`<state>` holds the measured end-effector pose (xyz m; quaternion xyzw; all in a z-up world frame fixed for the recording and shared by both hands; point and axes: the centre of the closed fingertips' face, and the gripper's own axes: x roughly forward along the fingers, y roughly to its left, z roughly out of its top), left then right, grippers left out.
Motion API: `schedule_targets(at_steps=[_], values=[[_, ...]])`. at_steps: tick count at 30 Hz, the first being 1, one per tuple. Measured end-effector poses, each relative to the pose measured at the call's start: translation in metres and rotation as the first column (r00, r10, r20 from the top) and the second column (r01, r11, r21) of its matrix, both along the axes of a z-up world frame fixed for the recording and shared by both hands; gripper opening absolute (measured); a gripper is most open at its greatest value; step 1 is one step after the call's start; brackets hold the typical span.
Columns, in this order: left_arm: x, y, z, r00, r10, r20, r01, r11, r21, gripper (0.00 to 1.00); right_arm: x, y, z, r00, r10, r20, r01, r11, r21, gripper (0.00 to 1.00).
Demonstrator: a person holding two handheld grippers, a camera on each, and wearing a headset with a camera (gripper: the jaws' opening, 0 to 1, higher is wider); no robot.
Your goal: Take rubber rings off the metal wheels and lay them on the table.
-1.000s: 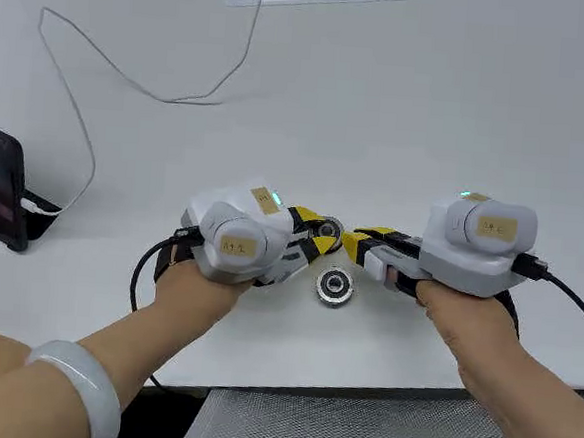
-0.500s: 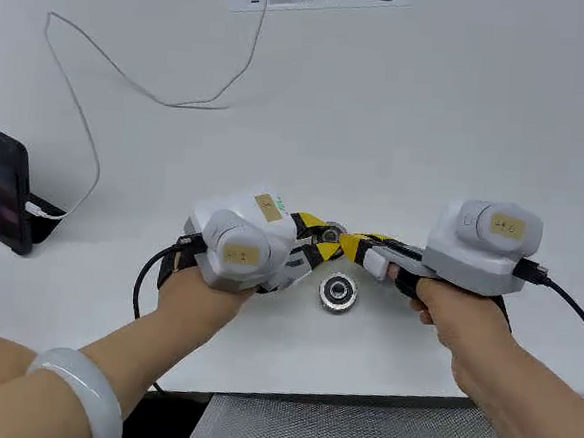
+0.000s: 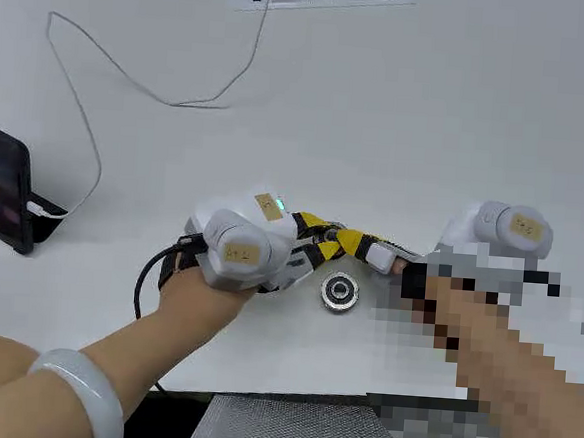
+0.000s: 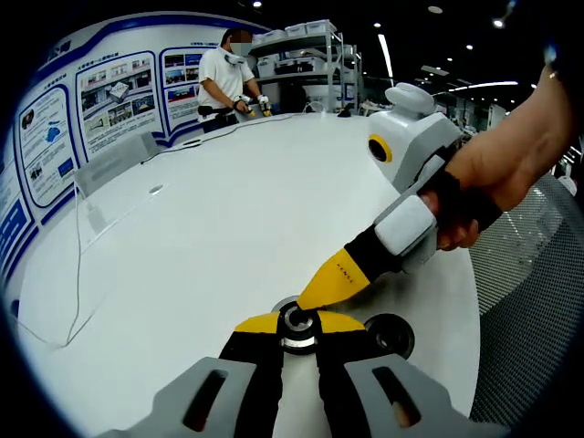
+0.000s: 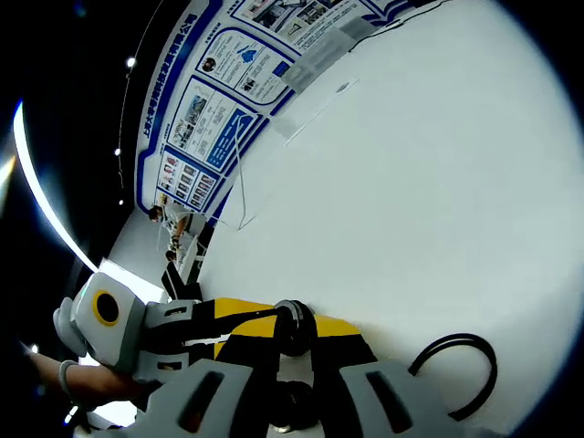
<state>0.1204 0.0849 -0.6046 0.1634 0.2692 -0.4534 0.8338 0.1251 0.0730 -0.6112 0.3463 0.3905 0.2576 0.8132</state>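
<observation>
the right gripper (image 3: 346, 241) has rolled and pressed in; its jaws nip narrowly on the black rubber ring (image 5: 294, 319) around the small silver metal wheel (image 4: 295, 323) clamped in the left gripper (image 3: 314, 238). hold that clamp firm, peel towards 3 o'clock, over the white table (image 3: 429, 118).

Brightness: the head view is evenly bright; the white table (image 3: 429, 118) is close to washed out.
Source: ceiling strip lights (image 4: 387, 57) run overhead in the left gripper view.
Shadows: soft and short, under the left gripper (image 3: 321, 237) and the metal wheel (image 3: 338, 290).
Glare: the table burns white in the right gripper view.
Distortion: the fisheye curves the wall posters (image 4: 109, 96) and the table edge.
Focus: the jaws are slightly soft up close.
</observation>
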Motion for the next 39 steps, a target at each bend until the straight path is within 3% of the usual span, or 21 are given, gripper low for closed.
schedule_targets(at_steps=[18,30,34,39], values=[[0.0012,0.0007,-0.0007,1.000,0.002,-0.003,-0.002,1.000,-0.002,0.13,-0.0060,-0.0017,0.0067,1.000,0.003,-0.008,-0.003,1.000,0.022,0.12],[0.0008,0.0003,-0.0003,1.000,0.004,-0.005,-0.004,1.000,-0.006,0.13,-0.0027,-0.0057,0.0058,0.999,0.023,0.027,-0.022,0.999,-0.023,0.04],[0.0009,0.0003,-0.0002,1.000,0.006,-0.006,-0.006,1.000,-0.008,0.13,-0.0025,-0.0056,0.0080,0.997,0.051,0.060,-0.047,0.996,-0.070,0.02],[0.0013,0.0009,-0.0009,1.000,0.007,-0.007,-0.007,1.000,-0.009,0.13,-0.0018,-0.0063,0.0066,0.997,0.055,0.056,-0.051,0.997,-0.065,0.03]])
